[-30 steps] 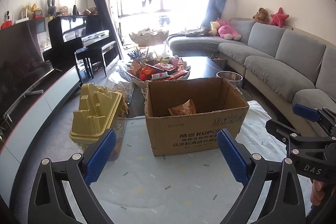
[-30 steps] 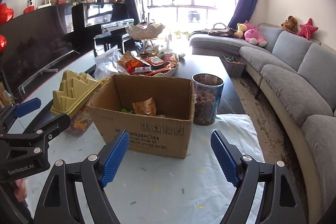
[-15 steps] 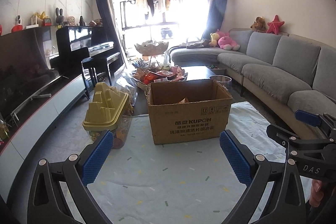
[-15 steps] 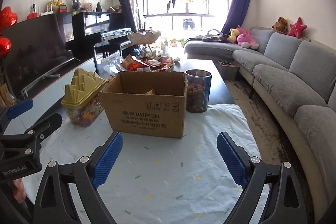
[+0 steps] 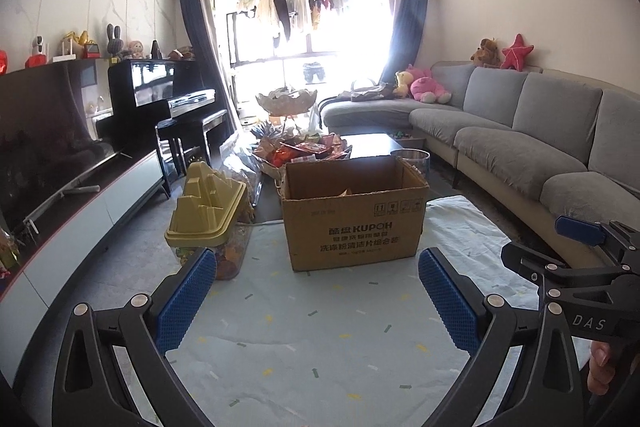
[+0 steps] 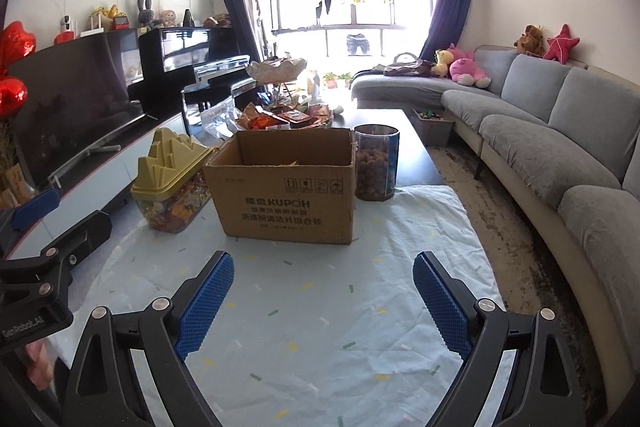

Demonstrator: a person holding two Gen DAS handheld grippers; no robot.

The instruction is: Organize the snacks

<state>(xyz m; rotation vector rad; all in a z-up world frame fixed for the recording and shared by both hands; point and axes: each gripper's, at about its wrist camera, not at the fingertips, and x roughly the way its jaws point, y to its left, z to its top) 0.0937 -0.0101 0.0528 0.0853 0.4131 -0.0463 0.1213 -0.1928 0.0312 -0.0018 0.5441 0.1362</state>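
Note:
An open cardboard box stands on the pale cloth, with a snack packet just showing inside. Left of it is a clear snack jar with a yellow stepped lid. A clear tub of round snacks stands at the box's right rear. A tray heaped with snack packets lies behind. My left gripper and right gripper are open and empty, held back from the box above the cloth.
A dark coffee table carries the cloth. A grey sofa runs along the right. A TV on a low cabinet and a black piano are on the left. A tiered dish stands behind the tray.
Both grippers have pulled back and up from the box, which now looks smaller and farther. Both stay open and empty.

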